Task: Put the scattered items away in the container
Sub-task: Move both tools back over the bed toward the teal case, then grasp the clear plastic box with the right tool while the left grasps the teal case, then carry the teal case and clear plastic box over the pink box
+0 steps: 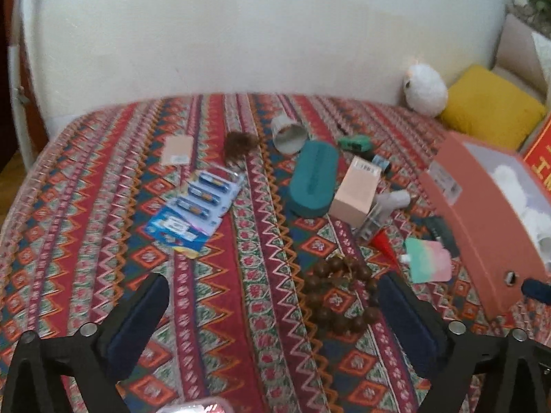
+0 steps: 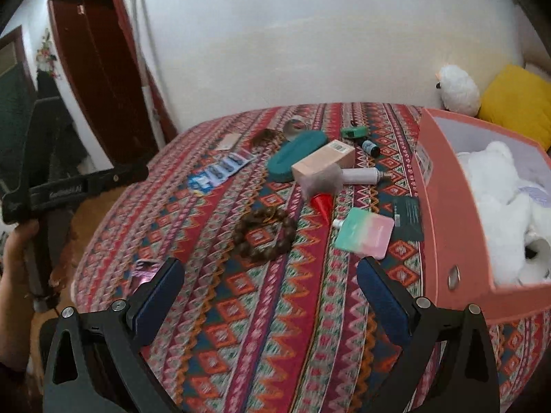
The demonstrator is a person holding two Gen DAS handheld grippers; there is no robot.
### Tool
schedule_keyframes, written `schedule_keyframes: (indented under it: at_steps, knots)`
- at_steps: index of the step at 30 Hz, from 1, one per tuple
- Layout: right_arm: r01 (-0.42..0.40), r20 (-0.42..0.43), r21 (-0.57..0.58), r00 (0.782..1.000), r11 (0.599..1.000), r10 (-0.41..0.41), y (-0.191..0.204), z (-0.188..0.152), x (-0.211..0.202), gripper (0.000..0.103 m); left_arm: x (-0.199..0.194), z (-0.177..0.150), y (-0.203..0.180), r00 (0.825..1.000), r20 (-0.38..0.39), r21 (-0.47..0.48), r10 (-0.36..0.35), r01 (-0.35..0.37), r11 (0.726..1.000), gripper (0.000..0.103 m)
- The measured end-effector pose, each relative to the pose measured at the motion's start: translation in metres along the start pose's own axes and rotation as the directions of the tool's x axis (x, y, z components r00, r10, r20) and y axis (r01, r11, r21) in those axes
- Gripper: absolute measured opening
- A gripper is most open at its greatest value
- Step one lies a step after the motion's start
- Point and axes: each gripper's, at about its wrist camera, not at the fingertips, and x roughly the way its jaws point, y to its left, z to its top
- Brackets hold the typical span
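Both pairs of tongs are spread wide and pinch nothing, hovering over a bed covered in a red patterned blanket [image 2: 241, 327].

In the right wrist view, a hand [image 2: 13, 254] at the far left holds the left gripper [image 2: 79, 180] above the bed's left edge. Further in lies a blue blister pack of batteries [image 1: 194, 203], well ahead of the left gripper [image 1: 272, 313] and towards its left finger. A brown bead bracelet [image 1: 339, 296] lies just ahead of that gripper, close to its right finger [image 1: 409, 320]; seen from the right gripper [image 2: 270, 297], the same bracelet sits ahead and slightly left of centre.

Beyond it, mid-bed, are a teal oval case [image 1: 313, 177], a pale pink carton [image 1: 356, 192] leaning against it, and a white tube [image 2: 358, 173] with a red cone cap [image 2: 323, 204] near it. A mint-and-pink pouch [image 2: 365, 234] lies ahead of the right gripper's right finger [image 2: 382, 299], beside a dark card [image 2: 408, 216].

At the right stands the pink storage box [image 2: 444, 213], open-topped, with a white plush toy [image 2: 499, 206] inside. Behind it, a white fluffy toy [image 2: 458, 89] and a yellow cushion [image 2: 516, 103] rest against the wall.
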Motion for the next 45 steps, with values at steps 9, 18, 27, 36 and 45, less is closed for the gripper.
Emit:
schedule_keyframes:
  at_steps: [9, 18, 27, 36, 45]
  knots:
    - [0.051, -0.089, -0.140, 0.994, 0.989, -0.064, -0.025, 0.053, 0.103, 0.102, 0.112, 0.027, -0.031, 0.990, -0.144, 0.134, 0.006, 0.013, 0.991, 0.101]
    - [0.072, -0.167, -0.205, 0.980, 0.976, -0.108, -0.040, 0.083, 0.205, 0.089, 0.180, 0.036, -0.032, 0.974, -0.221, 0.269, 0.048, 0.013, 0.963, 0.101]
    - [0.063, -0.228, -0.141, 0.969, 0.988, -0.094, -0.081, 0.082, 0.222, 0.030, 0.242, 0.052, -0.056, 0.965, -0.261, 0.311, 0.003, 0.081, 0.947, 0.101]
    - [0.060, -0.202, -0.070, 0.977, 0.996, -0.073, -0.110, 0.088, 0.218, 0.026, 0.279, 0.098, -0.064, 0.971, -0.234, 0.280, -0.036, 0.103, 0.955, 0.101]
    - [0.027, -0.158, 0.027, 0.987, 0.999, -0.023, -0.132, 0.095, 0.228, 0.025, 0.276, 0.098, -0.062, 0.979, -0.199, 0.242, -0.048, 0.096, 0.965, 0.066]
